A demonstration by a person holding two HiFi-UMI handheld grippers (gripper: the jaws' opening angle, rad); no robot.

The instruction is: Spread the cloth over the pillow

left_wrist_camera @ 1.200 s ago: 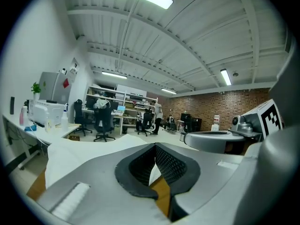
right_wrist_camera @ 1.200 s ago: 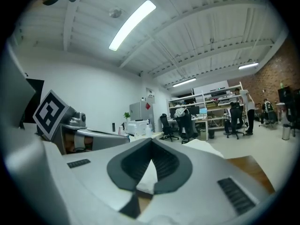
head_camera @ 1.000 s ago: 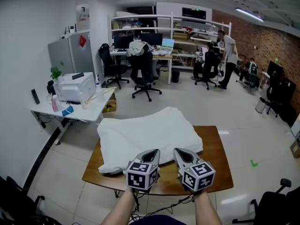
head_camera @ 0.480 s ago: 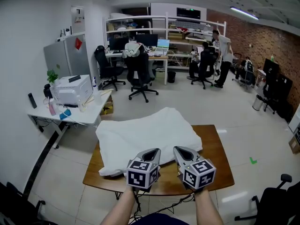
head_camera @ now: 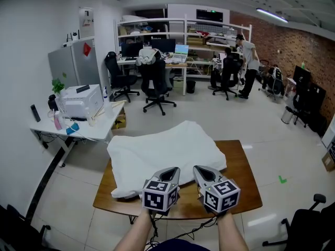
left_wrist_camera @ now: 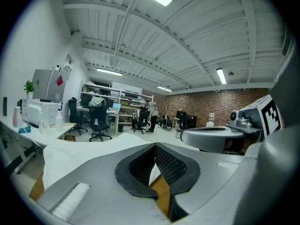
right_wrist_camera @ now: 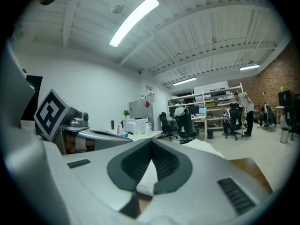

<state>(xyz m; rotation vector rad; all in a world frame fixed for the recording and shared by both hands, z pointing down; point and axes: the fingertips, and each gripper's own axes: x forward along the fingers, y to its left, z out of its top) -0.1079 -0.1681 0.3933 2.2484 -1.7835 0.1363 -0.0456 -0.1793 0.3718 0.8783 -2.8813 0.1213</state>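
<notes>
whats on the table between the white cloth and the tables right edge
Nothing. In the head view the wooden table is bare from the white cloth to its right edge.

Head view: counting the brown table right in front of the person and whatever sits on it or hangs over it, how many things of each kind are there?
Wooden table: 1
White cloth: 1
Hand-held grippers: 2 (left gripper, right gripper)
Total: 4
</notes>
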